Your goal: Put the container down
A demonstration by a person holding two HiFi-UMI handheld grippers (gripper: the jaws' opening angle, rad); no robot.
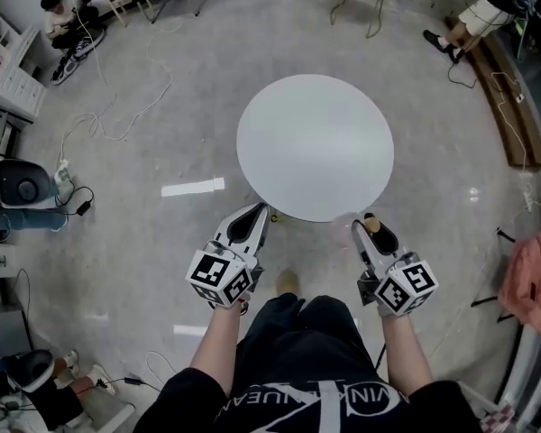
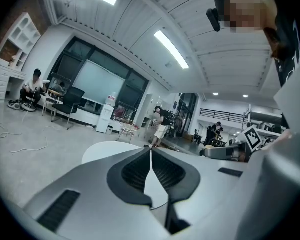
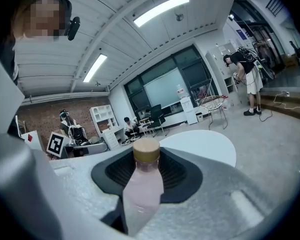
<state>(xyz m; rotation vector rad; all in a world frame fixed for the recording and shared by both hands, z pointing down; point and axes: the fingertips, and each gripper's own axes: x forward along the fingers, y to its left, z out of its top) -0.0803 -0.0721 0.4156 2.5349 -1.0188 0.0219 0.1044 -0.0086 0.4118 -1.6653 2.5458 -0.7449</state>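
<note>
The container, a clear bottle [image 3: 141, 186] of pale pink liquid with a tan cap [image 3: 146, 150], has not yet been put down. The right tool [image 1: 376, 233] holds it upright, the two dark pads pressing on its neck and shoulder from either side at about half their spread. The left tool [image 1: 250, 224] has its jaws together with nothing between them and plays no visible part.

Both tools hang at the near edge of the round white surface [image 1: 316, 142], which is bare. From the head view the bottle looks to be at, or just short of, that edge rather than over the middle. So the carrying seems mostly done. What is left, as I judge it, is to bring the bottle over the surface, lower it until its base rests, and open the jaws.

The bottle's lower part is cut off at the bottom of the right gripper view. In the head view the bottle can hardly be told from the tool. How high it hangs above the surface cannot be told.
</note>
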